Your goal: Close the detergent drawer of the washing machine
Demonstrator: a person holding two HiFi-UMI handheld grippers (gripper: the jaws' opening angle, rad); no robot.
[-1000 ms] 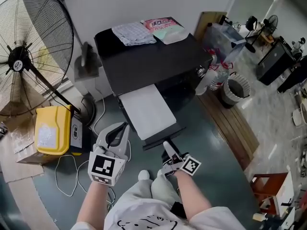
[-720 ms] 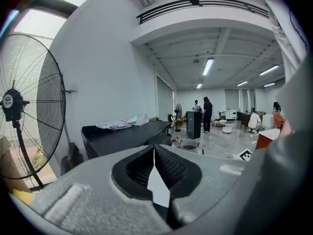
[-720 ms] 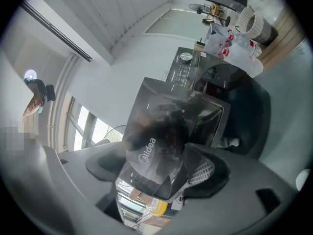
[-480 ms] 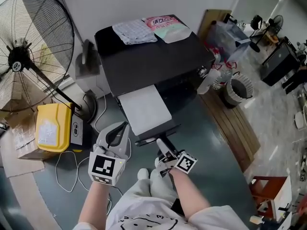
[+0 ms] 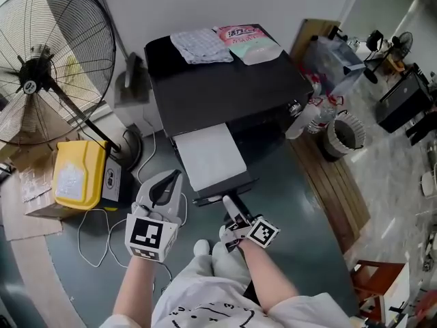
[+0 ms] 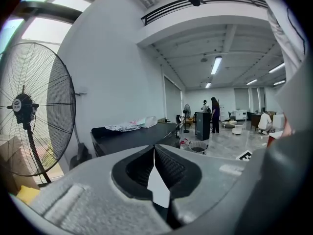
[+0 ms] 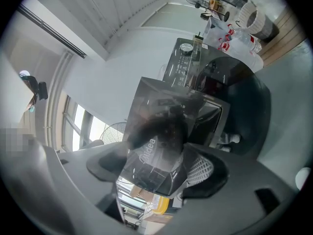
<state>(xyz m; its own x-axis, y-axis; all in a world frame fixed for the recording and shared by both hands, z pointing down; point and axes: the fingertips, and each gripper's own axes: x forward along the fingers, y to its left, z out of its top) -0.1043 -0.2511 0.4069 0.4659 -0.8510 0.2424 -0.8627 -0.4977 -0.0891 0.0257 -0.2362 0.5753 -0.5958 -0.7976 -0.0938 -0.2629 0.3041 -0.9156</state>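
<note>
Gripping the glossy dark front panel of the detergent drawer (image 5: 208,157), the right hand-held gripper (image 5: 231,207) has its jaws spread wide. In the right gripper view that panel (image 7: 161,131), printed "Midea", fills the space between the two pads of the right hand-held gripper (image 7: 156,168). The drawer stands pulled out of the front of the washing machine (image 5: 218,87) toward the person, so its pale top is exposed. Its dark front edge sits well clear of the machine's face.

The left hand-held gripper (image 5: 171,178) hangs in front of the washing machine, just left of the drawer and apart from it. In the left gripper view the jaws of the left hand-held gripper (image 6: 154,148) meet at their tips with nothing between them.

A folded checked cloth (image 5: 200,45) and a pink packet (image 5: 247,41) lie side by side at the back of the washing machine's black top. A large floor fan (image 5: 41,80) stands to the left of the machine, with a yellow container (image 5: 78,176) on the floor below it. To the right of the machine are some clear plastic bottles (image 5: 307,115) and, further right, a round waste basket (image 5: 345,134).
</note>
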